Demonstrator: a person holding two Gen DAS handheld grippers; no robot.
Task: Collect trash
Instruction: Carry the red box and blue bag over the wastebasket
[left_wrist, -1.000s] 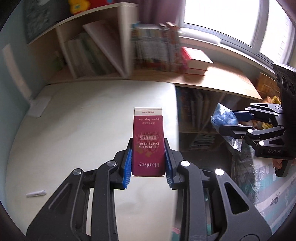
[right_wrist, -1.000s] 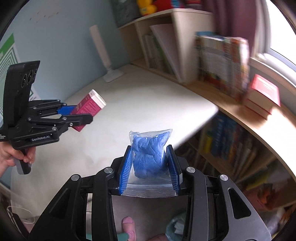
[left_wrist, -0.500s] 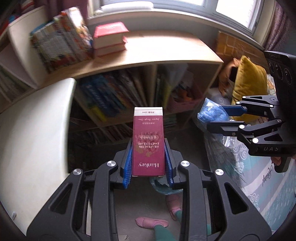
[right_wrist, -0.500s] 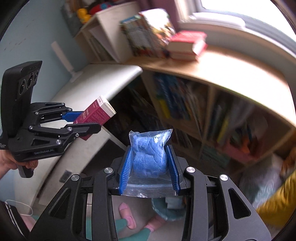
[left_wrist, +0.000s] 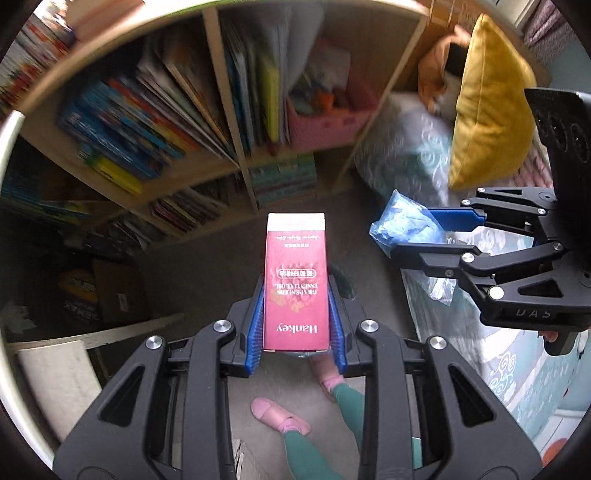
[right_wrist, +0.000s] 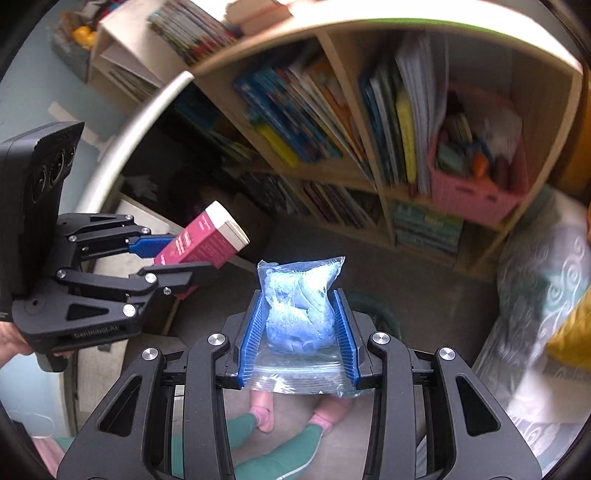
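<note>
Between your left fingers (left_wrist: 297, 325) sits the box (left_wrist: 295, 284), a pink carton clamped flat by its sides between the blue pads, its white end pointing away from you and its print upside down in the left wrist view. Your left fingers are drawn in as tight as they go, pressing on the box. Your right fingers (right_wrist: 303, 332) stand a little wider and pinch the bag (right_wrist: 301, 306), a clear zip pouch stuffed with crumpled blue material; the pads grip its bulging middle, and the empty clear strip with the seal hangs back toward your hand. From the right wrist view your left gripper shows at the left, with the box jutting up and to the right, near the bag but not touching it. From the left wrist view your right gripper (left_wrist: 417, 240) shows at the right, the bag poking out to the left, apart from the box. Both point steeply down at the floor (left_wrist: 207, 280). Beyond them stands a wooden bookshelf (right_wrist: 388, 206) crammed with leaning books and a pink basket (right_wrist: 469, 192). Your feet in pink slippers (left_wrist: 280, 417) and green trousers show under the fingers. A yellow cushion (left_wrist: 487, 110) lies on patterned bedding (left_wrist: 417, 155) at the right. The curved white edge of the counter (right_wrist: 122, 147) crosses the upper left.
</note>
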